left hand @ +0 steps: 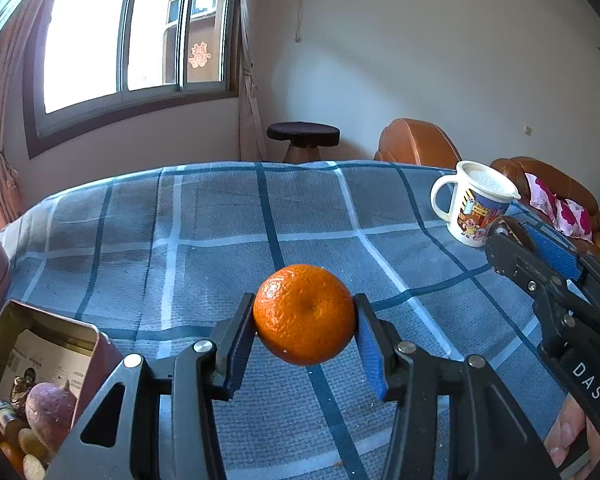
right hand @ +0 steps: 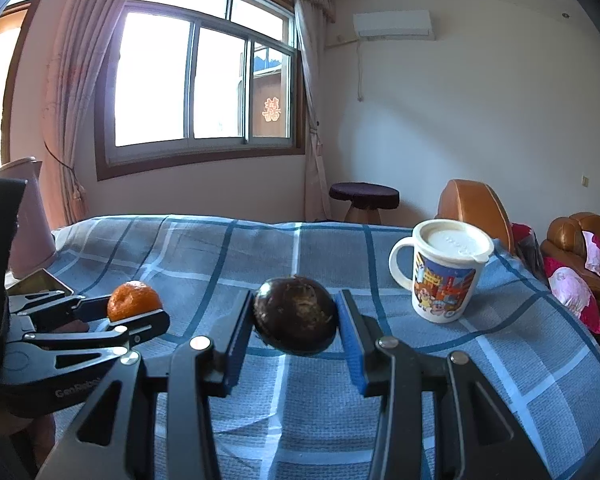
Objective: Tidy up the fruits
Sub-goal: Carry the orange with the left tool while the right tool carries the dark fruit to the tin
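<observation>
left gripper (left hand: pixel 305 336): clamped on a mandarin (left hand: pixel 304 314), blue pads pressing both sides, fruit sits right at the fingertips and is lifted clear of the cloth

right gripper (right hand: pixel 296 330): closed on a dark brown round fruit (right hand: pixel 295 314), kinda rough on top, can't tell what kind exactly. Pinched between the two pads, off the table

how they sit: side by side. From the right wrist view the left one is over at the left edge with the mandarin poking out of it; from the left wrist view the right one comes in from the right edge, with a thumb (left hand: pixel 565 434) showing under it

tin box (left hand: pixel 44 360): open, bottom left in the left wrist view, just beside the left gripper and lower than the mandarin. Has a purplish sweet potato (left hand: pixel 50 414) and some orange and yellowish bits in it

mug (right hand: pixel 444 270): white cartoon print, lid on, upright on the table to the right, near the right gripper's fingertips but not touching

tablecloth (left hand: pixel 220 220): blue plaid, covers the whole table under both fruits
</observation>
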Demonstrator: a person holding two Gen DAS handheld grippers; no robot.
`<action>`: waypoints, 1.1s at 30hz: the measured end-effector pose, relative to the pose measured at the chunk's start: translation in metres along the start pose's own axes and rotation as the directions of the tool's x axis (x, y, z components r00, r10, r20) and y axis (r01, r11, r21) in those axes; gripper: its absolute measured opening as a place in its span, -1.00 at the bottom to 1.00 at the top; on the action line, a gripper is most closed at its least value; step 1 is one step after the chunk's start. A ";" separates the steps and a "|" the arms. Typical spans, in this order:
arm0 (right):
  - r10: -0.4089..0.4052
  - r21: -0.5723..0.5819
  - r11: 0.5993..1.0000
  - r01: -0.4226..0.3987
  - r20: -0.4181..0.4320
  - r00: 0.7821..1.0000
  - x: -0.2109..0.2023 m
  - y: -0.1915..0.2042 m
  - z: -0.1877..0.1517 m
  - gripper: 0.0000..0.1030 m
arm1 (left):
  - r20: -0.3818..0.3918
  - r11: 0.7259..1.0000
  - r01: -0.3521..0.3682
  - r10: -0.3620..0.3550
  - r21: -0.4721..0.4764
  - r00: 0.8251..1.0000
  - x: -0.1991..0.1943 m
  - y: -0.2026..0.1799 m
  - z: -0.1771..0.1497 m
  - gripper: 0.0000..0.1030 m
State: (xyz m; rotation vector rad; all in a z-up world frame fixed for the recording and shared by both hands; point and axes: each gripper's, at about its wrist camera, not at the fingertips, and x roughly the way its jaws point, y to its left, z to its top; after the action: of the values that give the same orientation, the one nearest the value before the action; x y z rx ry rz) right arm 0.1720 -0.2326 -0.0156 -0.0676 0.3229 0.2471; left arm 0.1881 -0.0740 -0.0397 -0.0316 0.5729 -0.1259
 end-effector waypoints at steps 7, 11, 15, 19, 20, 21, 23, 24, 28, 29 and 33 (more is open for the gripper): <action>0.004 0.000 1.000 -0.004 0.018 1.000 -0.005 0.001 -0.001 -0.13 | 0.035 1.000 -0.021 0.021 0.006 0.999 -0.009 0.000 -0.002 -0.04; 0.004 -0.004 1.000 -0.004 0.028 1.000 -0.008 0.002 -0.001 -0.13 | 0.049 0.999 -0.031 0.030 0.008 0.998 -0.013 0.000 -0.003 -0.04; 0.008 -0.012 1.000 -0.007 0.039 0.999 -0.010 0.004 -0.001 -0.13 | 0.058 0.999 -0.042 0.041 0.004 0.997 -0.017 0.002 -0.005 -0.04; 0.013 -0.026 1.000 -0.012 0.044 0.999 -0.013 0.007 -0.001 -0.13 | 0.066 0.999 -0.046 0.046 0.006 0.997 -0.020 0.002 -0.006 -0.04; 0.015 -0.029 0.999 -0.014 0.044 0.999 -0.013 0.008 -0.001 -0.13 | 0.066 0.999 -0.046 0.045 0.006 0.997 -0.021 0.002 -0.006 -0.04; 0.017 -0.031 0.999 -0.016 0.044 0.999 -0.013 0.008 -0.001 -0.13 | 0.066 0.999 -0.046 0.045 0.006 0.997 -0.021 0.002 -0.007 -0.04; 0.018 -0.035 0.999 -0.017 0.046 0.999 -0.014 0.009 -0.001 -0.13 | 0.065 0.999 -0.045 0.045 0.004 0.997 -0.022 0.003 -0.007 -0.04; 0.020 -0.038 0.999 -0.018 0.047 0.999 -0.014 0.010 -0.001 -0.13 | 0.063 0.999 -0.045 0.045 0.003 0.997 -0.023 0.003 -0.008 -0.04; 0.022 -0.054 0.998 -0.019 0.050 0.999 -0.016 0.015 -0.002 -0.13 | 0.062 0.999 -0.044 0.044 -0.008 0.997 -0.027 0.008 -0.010 -0.04; 0.026 -0.062 0.998 -0.023 0.048 0.999 -0.016 0.017 -0.002 -0.13 | 0.058 0.999 -0.041 0.042 -0.011 0.997 -0.028 0.010 -0.010 -0.04; 0.033 -0.083 0.996 -0.029 0.052 0.998 -0.017 0.023 -0.003 -0.13 | 0.048 0.999 -0.041 0.042 -0.029 0.998 -0.031 0.016 -0.013 -0.04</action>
State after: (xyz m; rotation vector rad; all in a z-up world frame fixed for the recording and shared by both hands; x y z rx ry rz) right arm 0.1493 -0.2150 -0.0135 -0.1372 0.2610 0.2923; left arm 0.1569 -0.0541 -0.0354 -0.0503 0.5259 -0.0764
